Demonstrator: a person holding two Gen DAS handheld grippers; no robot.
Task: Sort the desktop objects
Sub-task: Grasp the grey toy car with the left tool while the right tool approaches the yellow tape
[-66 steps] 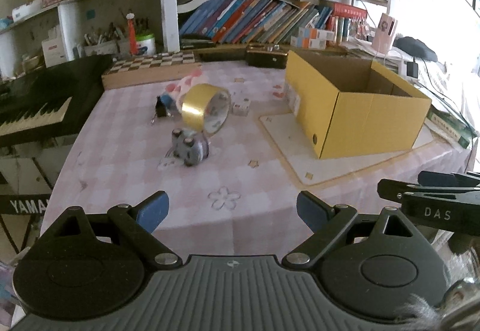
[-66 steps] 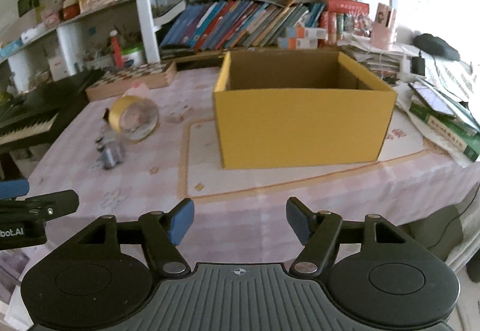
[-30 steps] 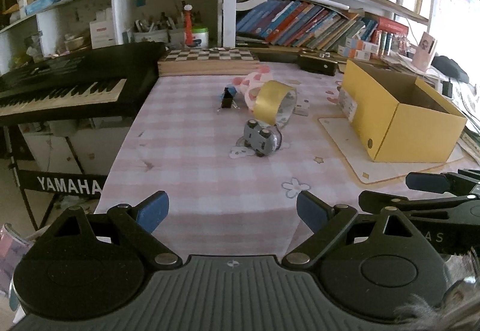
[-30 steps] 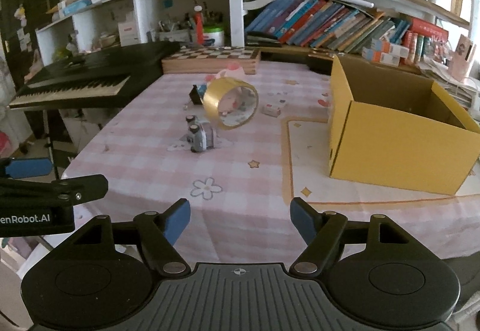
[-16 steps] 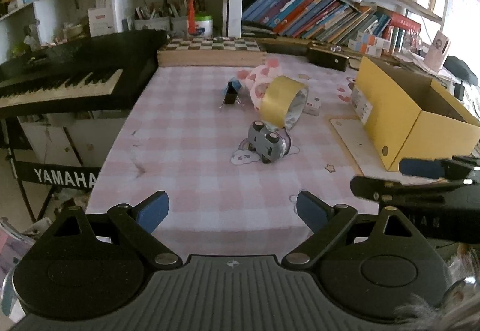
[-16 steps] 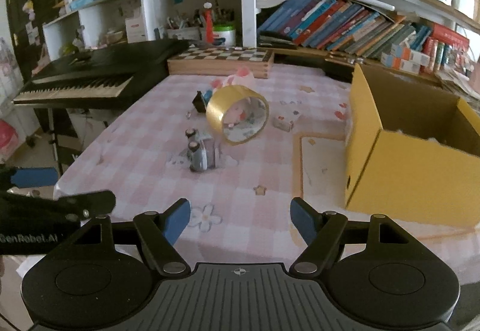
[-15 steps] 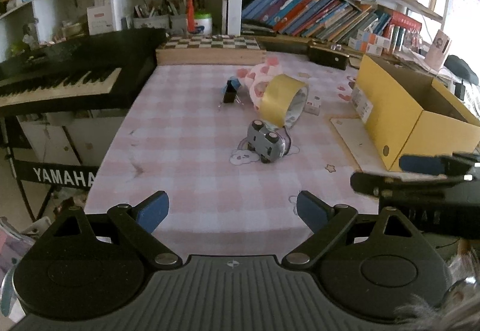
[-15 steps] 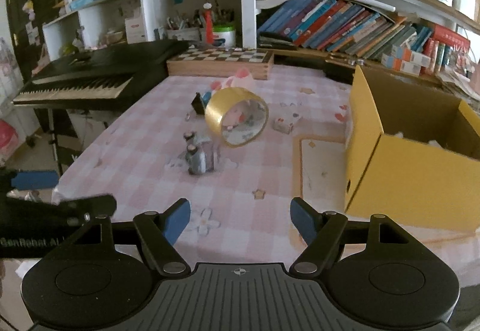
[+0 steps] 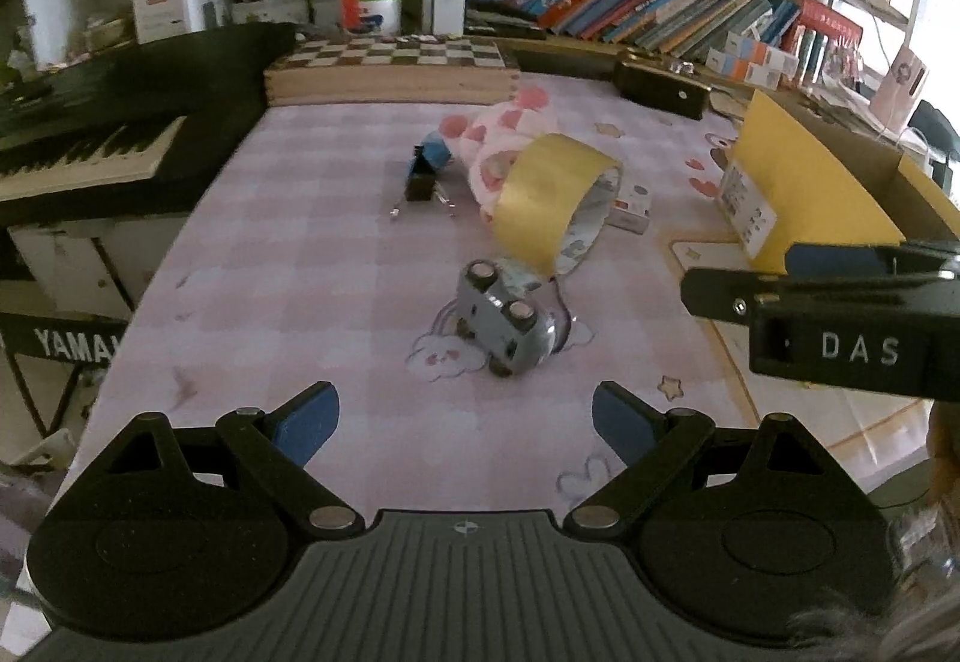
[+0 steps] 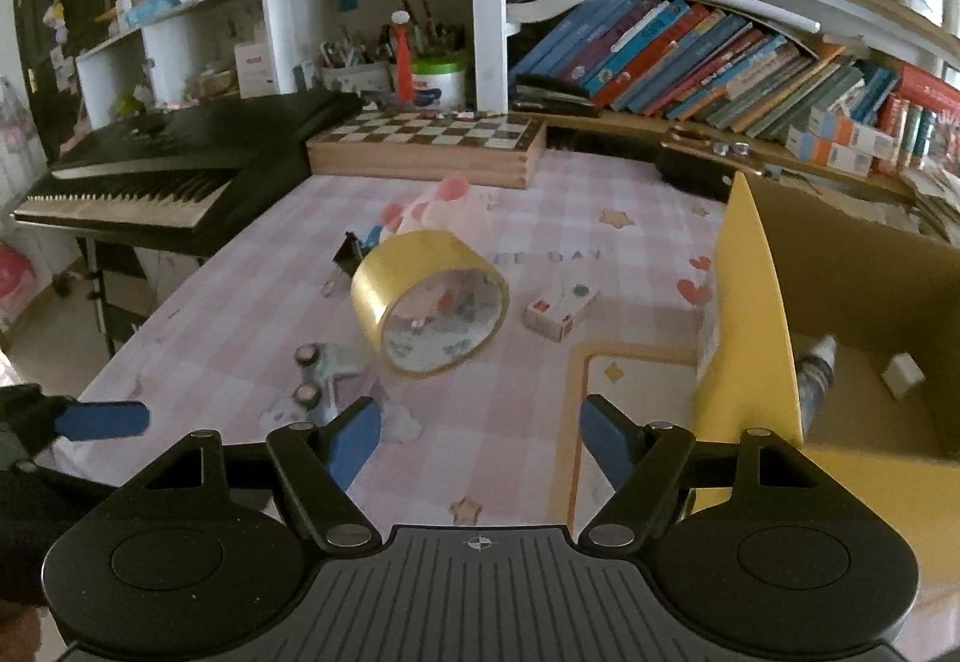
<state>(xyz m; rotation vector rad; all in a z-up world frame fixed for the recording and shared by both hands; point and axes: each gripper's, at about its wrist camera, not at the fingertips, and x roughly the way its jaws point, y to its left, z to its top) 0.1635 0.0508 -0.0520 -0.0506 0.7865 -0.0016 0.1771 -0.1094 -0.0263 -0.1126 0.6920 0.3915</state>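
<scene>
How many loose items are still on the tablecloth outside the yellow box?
5, maybe more hidden: toy car nearest, tape roll behind it, small white box toward the yellow box, binder clip and pink plush farther back.

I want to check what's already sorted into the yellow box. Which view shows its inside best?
The right wrist view: it looks over the yellow box's near wall onto the floor, where a small bottle and a white block lie. The left wrist view shows only the outer wall and rim; the right gripper covers part.

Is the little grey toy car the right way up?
No, the small grey toy car lies tipped over on the checked tablecloth, wheels pointing up.
</scene>
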